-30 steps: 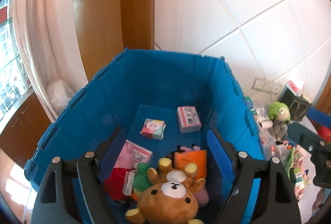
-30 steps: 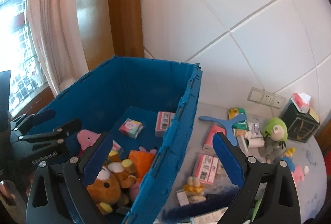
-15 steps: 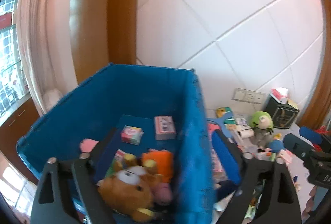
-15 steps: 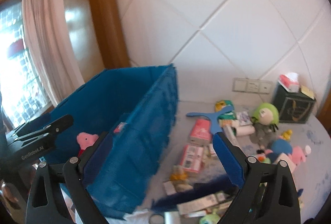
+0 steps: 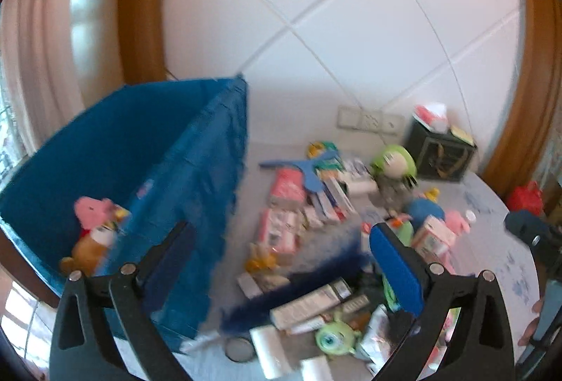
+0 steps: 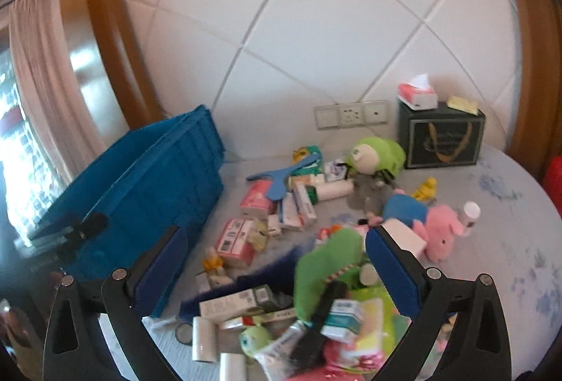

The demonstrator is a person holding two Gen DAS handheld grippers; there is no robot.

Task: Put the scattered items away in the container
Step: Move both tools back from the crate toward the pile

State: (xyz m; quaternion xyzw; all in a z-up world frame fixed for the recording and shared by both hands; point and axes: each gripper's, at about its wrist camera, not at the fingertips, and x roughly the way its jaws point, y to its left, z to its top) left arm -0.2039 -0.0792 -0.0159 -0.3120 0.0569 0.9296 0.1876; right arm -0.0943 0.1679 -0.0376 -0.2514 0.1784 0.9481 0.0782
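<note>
The blue crate point(image 5: 168, 170) stands at the table's left, a brown bear plush point(image 5: 89, 249) and pink pig plush point(image 5: 93, 207) inside. The left gripper point(image 5: 281, 261) and right gripper point(image 6: 277, 261) both hang spread wide and empty above the scattered boxes point(image 6: 237, 242). No label is readable through the blur. Since a second ago, both views have swung right, from the crate's interior to the clutter.

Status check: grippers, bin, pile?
Left gripper open, empty. Right gripper open, empty, above the scattered pile. Blue bin holds plush toys; most items not yet binned. Nothing blocking the approach.
</note>
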